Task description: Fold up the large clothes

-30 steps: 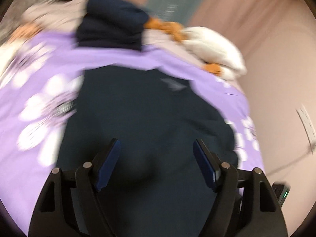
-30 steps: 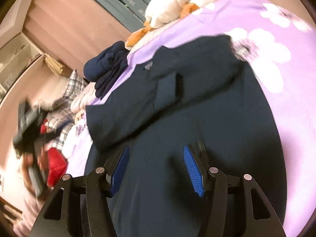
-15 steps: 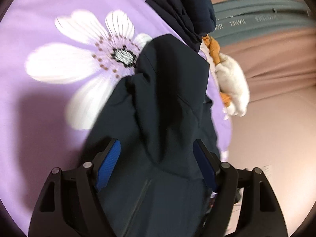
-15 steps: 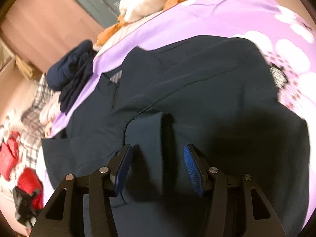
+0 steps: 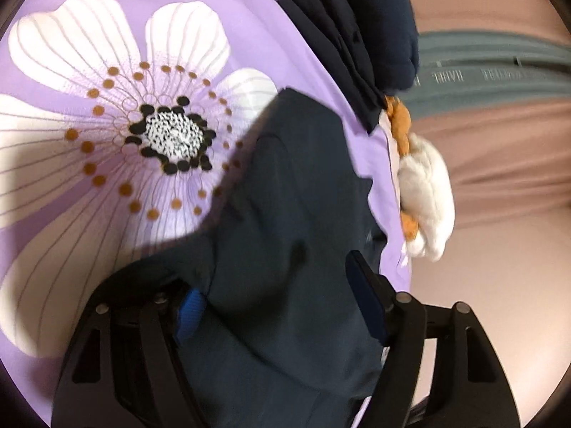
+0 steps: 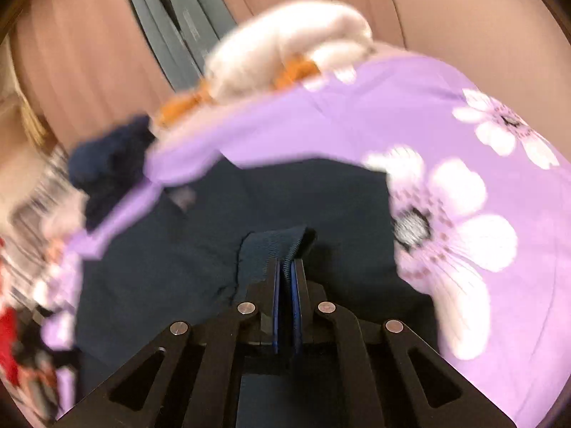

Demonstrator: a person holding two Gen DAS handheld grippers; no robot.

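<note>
Your right gripper [image 6: 285, 278] has its jaws clamped on the navy jacket's ribbed cuff [image 6: 274, 246], ready to fold the sleeve; your left gripper [image 5: 278, 306] straddles the jacket [image 5: 296, 192], jaws wide, gripping nothing.

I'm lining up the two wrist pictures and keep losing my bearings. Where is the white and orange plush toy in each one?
Left wrist view: the plush toy lies at the right, on the edge of the purple bedspread.
Right wrist view: the plush toy lies at top centre, blurred, beyond the bedspread.
Shared landmark: the bundle of dark clothes near the toy.
</note>
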